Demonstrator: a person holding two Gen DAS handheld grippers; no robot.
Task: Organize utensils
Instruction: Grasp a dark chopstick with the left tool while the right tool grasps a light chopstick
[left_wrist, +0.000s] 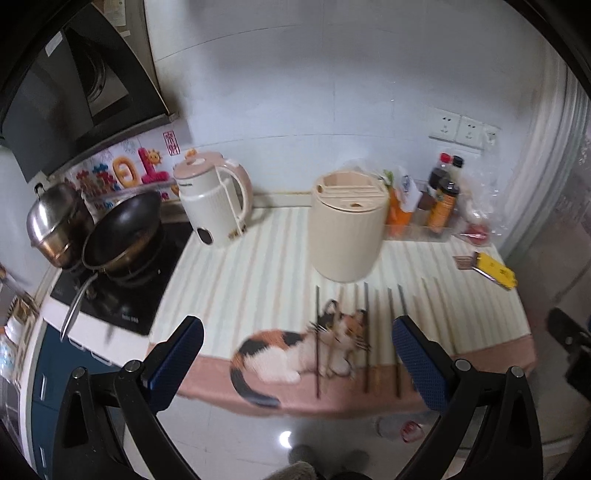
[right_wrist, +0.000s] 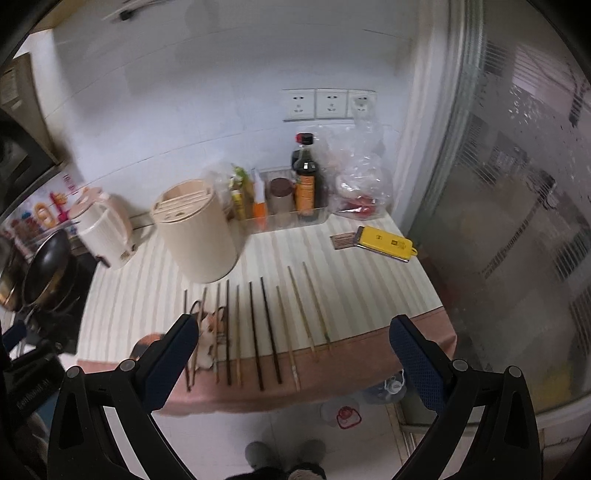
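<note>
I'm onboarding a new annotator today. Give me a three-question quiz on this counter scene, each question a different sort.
1. True or false: the left gripper holds a chopstick.
2. Where do the chopsticks lie relative to the cream utensil holder: A in its slots, B on the mat in front of it, C on the stove?
3. Fill in: the yellow object lies on the mat's far ____ corner.

Key: 1 false; 2 B; 3 right.

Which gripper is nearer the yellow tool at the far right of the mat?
Right, probably. The yellow tool sits ahead and slightly right of the right gripper; from the left gripper it lies far to the right.
</note>
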